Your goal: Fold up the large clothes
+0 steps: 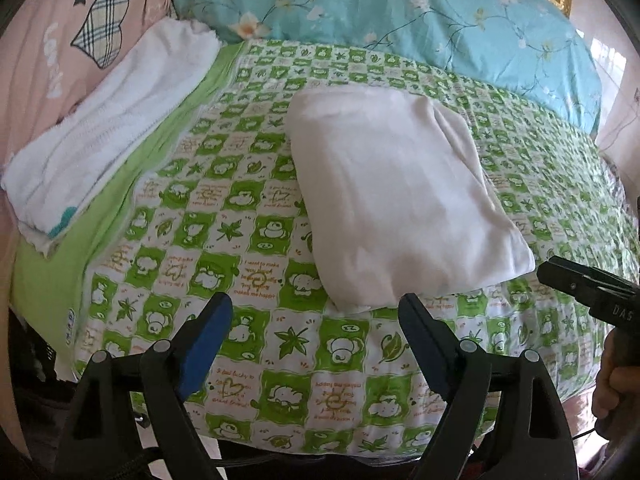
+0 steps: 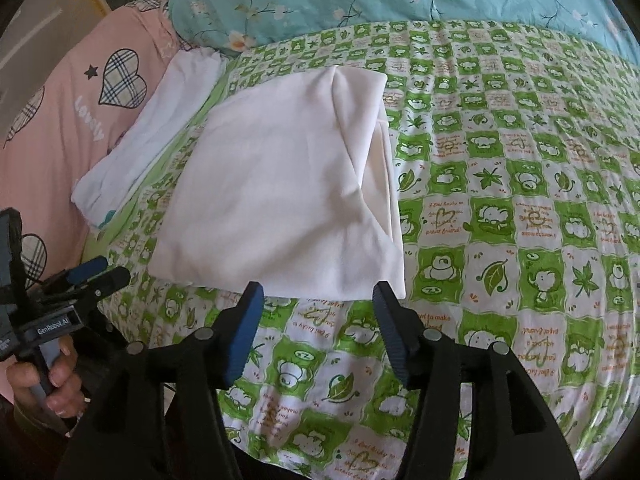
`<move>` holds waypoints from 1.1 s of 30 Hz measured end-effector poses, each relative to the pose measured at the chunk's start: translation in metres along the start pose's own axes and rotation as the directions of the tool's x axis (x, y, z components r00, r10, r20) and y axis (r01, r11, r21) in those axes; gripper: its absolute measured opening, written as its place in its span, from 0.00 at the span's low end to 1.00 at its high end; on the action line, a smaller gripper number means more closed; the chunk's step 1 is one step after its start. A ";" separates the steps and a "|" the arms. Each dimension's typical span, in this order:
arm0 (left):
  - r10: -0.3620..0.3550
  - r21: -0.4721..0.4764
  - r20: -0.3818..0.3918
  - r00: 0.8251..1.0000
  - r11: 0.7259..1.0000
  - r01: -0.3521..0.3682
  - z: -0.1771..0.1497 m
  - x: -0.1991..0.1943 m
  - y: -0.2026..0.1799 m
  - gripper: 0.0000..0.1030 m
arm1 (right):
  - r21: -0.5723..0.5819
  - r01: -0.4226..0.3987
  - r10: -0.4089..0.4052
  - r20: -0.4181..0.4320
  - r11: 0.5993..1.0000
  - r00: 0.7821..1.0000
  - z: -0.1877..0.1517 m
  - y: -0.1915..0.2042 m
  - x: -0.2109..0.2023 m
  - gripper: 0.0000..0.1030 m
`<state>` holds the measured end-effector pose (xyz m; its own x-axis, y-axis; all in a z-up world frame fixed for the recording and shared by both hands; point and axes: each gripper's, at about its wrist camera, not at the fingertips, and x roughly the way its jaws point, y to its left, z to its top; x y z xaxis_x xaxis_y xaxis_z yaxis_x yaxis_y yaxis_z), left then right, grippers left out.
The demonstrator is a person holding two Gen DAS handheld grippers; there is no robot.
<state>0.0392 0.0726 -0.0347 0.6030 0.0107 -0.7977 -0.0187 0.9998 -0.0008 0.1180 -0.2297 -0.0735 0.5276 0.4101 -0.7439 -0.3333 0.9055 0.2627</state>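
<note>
A white garment (image 1: 394, 196) lies folded into a rough square on the green checked bed cover (image 1: 224, 232); it also shows in the right wrist view (image 2: 280, 192). My left gripper (image 1: 316, 308) is open and empty, just short of the garment's near edge. My right gripper (image 2: 318, 290) is open and empty, its fingertips at the garment's near edge. The right gripper shows at the right edge of the left wrist view (image 1: 560, 276). The left gripper shows at the lower left of the right wrist view (image 2: 108, 270), beside the garment's near left corner.
A second folded white cloth (image 1: 108, 128) lies at the left on a plain green strip, also in the right wrist view (image 2: 148, 132). A pink pillow (image 1: 48, 60) with plaid hearts sits left. A turquoise floral quilt (image 1: 400, 12) lies behind.
</note>
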 end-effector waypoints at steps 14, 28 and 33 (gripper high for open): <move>0.044 0.037 -0.008 0.999 0.998 -0.044 0.007 0.007 -0.002 0.84 | -0.047 -0.016 0.018 0.027 0.999 0.999 0.012 0.010 -0.005 0.70; -0.027 -0.034 -0.027 0.999 0.999 0.026 0.047 0.072 0.011 0.91 | 0.107 -0.028 0.027 0.009 0.994 1.000 0.083 -0.041 0.083 0.41; -0.062 -0.021 -0.047 0.997 0.998 0.062 0.054 0.092 0.006 0.92 | 0.101 -0.059 0.060 -0.004 0.993 0.998 0.095 -0.038 0.104 0.11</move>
<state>0.1375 0.0807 -0.0752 0.5646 -0.0526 -0.8237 0.0014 0.9980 -0.0627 0.2601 -0.2112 -0.1026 0.5035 0.4630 -0.7294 -0.2829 0.8861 0.3672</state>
